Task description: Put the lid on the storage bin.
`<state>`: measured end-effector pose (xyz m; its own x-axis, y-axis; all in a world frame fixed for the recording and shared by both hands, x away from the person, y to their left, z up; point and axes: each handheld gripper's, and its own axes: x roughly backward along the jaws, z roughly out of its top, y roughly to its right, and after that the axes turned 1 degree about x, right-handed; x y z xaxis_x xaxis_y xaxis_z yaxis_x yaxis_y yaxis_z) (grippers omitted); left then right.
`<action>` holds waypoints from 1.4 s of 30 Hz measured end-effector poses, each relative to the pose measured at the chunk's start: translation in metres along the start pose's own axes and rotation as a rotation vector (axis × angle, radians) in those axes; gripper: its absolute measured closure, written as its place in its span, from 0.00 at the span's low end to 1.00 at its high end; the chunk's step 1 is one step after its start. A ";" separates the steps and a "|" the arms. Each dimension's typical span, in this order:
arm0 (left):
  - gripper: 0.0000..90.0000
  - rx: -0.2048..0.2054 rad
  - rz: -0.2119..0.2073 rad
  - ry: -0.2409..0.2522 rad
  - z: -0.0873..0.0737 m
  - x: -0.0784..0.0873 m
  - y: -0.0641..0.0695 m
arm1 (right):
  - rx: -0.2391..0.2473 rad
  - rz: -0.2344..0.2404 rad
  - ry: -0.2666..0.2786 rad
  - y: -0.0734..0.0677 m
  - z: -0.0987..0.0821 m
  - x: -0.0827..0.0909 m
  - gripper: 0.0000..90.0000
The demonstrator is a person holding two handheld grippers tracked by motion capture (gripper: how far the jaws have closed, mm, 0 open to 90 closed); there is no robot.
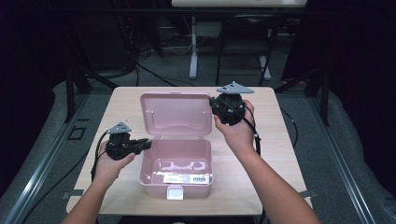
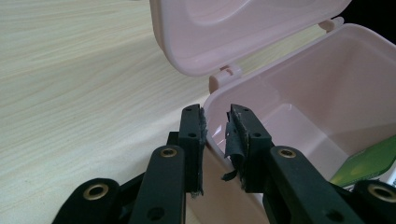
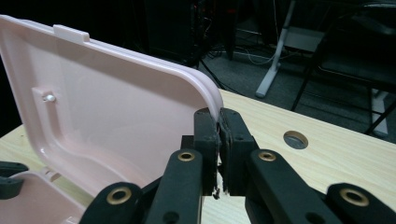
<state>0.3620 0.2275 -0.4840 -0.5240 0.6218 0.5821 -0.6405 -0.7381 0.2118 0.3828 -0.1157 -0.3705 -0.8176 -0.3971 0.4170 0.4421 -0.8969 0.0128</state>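
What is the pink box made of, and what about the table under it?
The pink box looks like moulded plastic: smooth, slightly glossy walls, one even colour, rounded corners, and hinge and catch shaped in one piece with it. Its lid looks the same. The table shows pale wood grain with a flat, matt surface; it could be real wood or a printed wood-look layer, which the pictures leave open.

A light wood-grain desk (image 1: 275,154) stands on grey floor (image 1: 327,140) in a dim room, with black drapes (image 1: 355,56) closing the 3 and 9 o'clock sides. At 12 o'clock, a second table's white leg (image 1: 193,46) and dark frame legs (image 1: 243,51) rise among loose cables (image 1: 149,70). A metal rail (image 1: 42,163) runs along the floor at 8 o'clock, and a round cable hole (image 3: 295,139) pierces the desk.
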 end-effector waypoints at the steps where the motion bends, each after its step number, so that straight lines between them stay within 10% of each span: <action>1: 0.83 0.002 0.002 -0.002 0.000 0.000 0.000 | 0.001 0.002 0.003 -0.001 -0.001 0.002 0.96; 19: 0.75 0.002 0.013 0.039 0.006 0.015 0.002 | 0.080 -0.010 0.082 -0.016 -0.018 0.030 0.95; 42: 0.67 -0.012 0.050 0.126 0.016 0.040 0.011 | -0.026 0.059 0.126 -0.016 -0.046 0.044 0.95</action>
<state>0.3428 0.2403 -0.4455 -0.6209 0.6129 0.4887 -0.6185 -0.7661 0.1749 0.3228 -0.1275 -0.3937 -0.8310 -0.4692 0.2988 0.4824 -0.8753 -0.0328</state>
